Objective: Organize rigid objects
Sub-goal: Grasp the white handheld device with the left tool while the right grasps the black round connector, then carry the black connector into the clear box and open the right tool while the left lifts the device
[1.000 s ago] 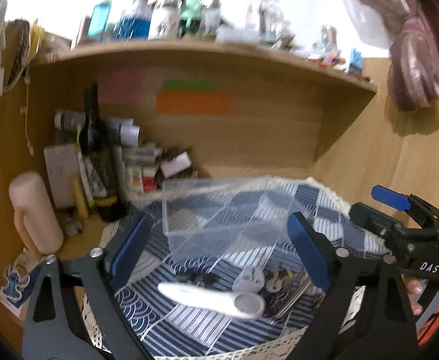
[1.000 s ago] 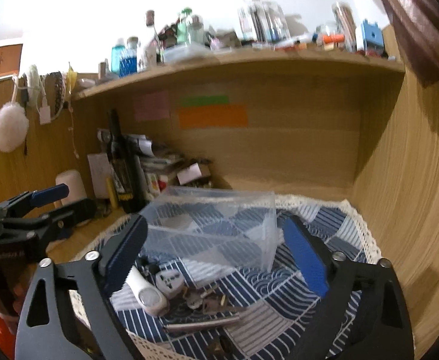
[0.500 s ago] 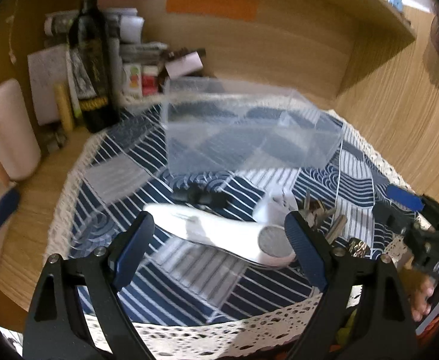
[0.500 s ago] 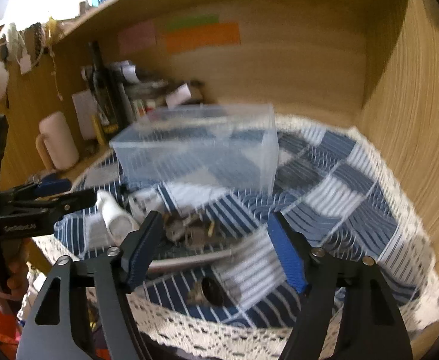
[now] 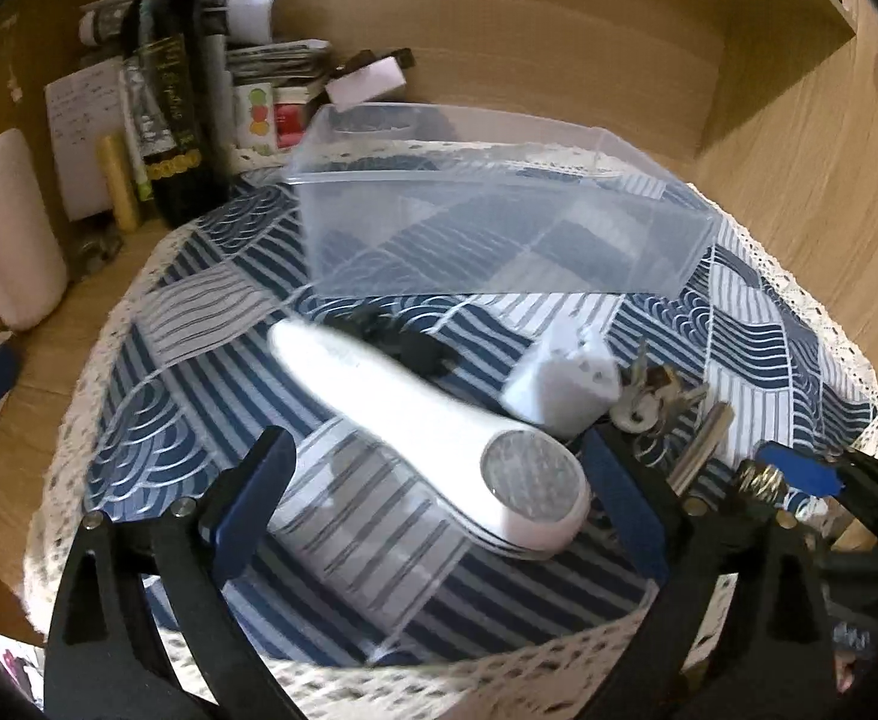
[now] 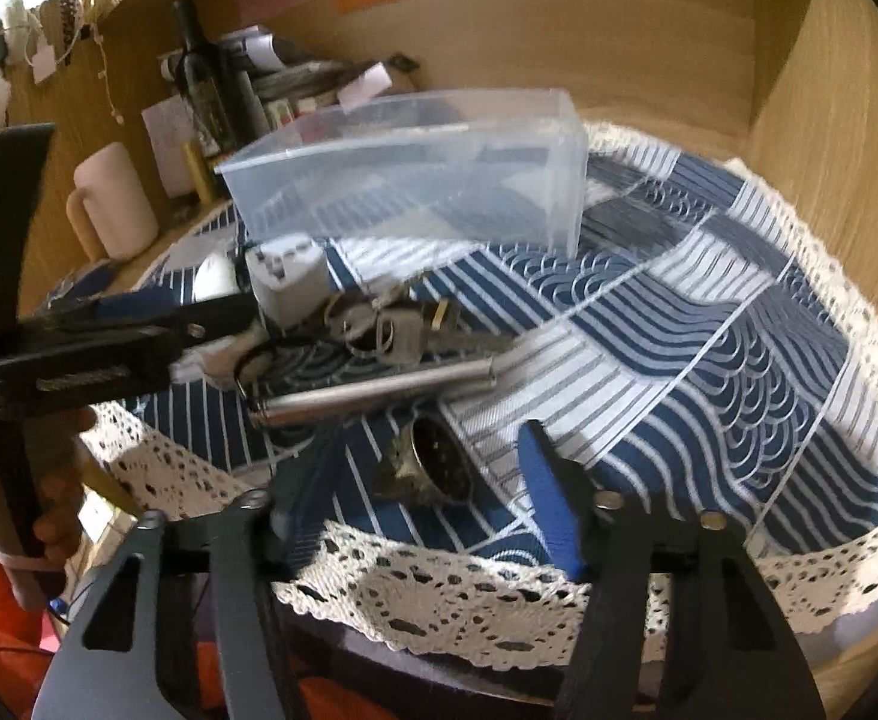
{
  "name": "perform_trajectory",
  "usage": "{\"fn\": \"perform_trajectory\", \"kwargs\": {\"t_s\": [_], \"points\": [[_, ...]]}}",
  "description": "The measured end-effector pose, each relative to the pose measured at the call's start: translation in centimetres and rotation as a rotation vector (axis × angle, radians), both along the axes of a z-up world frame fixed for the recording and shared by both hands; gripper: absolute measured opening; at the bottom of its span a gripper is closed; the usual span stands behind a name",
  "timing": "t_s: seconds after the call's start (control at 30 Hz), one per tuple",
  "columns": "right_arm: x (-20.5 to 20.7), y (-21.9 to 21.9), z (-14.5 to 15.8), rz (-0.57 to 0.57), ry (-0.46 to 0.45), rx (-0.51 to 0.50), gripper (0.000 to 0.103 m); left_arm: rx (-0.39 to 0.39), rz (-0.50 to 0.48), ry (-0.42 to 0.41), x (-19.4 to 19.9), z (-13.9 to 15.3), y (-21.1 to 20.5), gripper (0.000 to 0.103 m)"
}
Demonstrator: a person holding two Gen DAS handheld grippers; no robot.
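Observation:
A clear plastic box [image 5: 499, 210] stands empty at the back of the blue patterned cloth; it also shows in the right wrist view [image 6: 415, 174]. In front of it lie a white handheld device with a round mesh head [image 5: 439, 438], a white plug adapter [image 5: 565, 384], a bunch of keys [image 5: 649, 396], a metal pen [image 6: 379, 390] and a small round dark metal object [image 6: 433, 462]. My left gripper [image 5: 439, 498] is open, its jaws either side of the white device's head. My right gripper [image 6: 415, 498] is open around the round metal object.
A dark wine bottle [image 5: 166, 90], papers and small boxes stand at the back left, with a pale pink mug [image 5: 7, 228] beside them. Wooden walls close the back and right. The lace cloth edge [image 6: 439, 594] hangs over the front.
Both grippers have tilted down and moved closer to the cloth. The left now straddles the white device; the right now straddles the round metal object.

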State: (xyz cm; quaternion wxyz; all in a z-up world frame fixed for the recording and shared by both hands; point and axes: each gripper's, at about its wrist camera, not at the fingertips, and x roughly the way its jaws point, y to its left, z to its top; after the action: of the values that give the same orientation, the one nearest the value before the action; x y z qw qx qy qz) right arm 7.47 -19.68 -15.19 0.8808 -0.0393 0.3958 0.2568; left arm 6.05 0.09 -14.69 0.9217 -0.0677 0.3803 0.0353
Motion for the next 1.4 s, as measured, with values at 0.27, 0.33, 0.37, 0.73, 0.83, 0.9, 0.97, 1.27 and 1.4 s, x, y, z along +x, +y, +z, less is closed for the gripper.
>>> {"fn": "perform_trajectory", "kwargs": {"t_s": [0.27,0.33,0.37,0.73,0.83,0.9,0.97,1.27,1.4], "points": [[-0.2,-0.3,-0.3,-0.003,-0.023,-0.001,0.032,0.020,0.070,0.010,-2.4,0.2,2.6,0.098],[-0.2,-0.2,-0.3,-0.004,-0.030,-0.002,0.032,0.005,0.081,0.014,-2.4,0.2,2.8,0.098],[-0.2,-0.1,-0.3,-0.004,-0.035,-0.007,0.032,0.002,0.080,0.014,-2.3,0.2,2.7,0.098],[0.0,-0.7,0.4,-0.020,-0.066,-0.001,0.031,0.047,0.081,0.033,-0.3,-1.8,1.0,0.047],[0.1,-0.9,1.0,-0.023,-0.085,0.007,0.031,0.055,0.073,0.028,-1.0,-1.5,1.3,0.043],[0.2,-1.1,1.5,-0.022,-0.100,0.015,0.031,0.064,0.063,0.027,-1.6,-1.2,1.4,0.043],[0.3,-1.1,2.1,-0.026,-0.124,0.016,0.031,0.102,0.055,0.014,-2.4,-0.6,1.2,0.042],[0.8,-1.1,5.3,-0.022,-0.225,0.051,0.031,0.123,0.033,-0.080,-4.0,4.0,2.0,0.039],[1.3,-0.8,6.6,-0.021,-0.269,0.059,0.031,0.097,0.017,-0.109,-3.5,5.7,2.6,0.039]]}}
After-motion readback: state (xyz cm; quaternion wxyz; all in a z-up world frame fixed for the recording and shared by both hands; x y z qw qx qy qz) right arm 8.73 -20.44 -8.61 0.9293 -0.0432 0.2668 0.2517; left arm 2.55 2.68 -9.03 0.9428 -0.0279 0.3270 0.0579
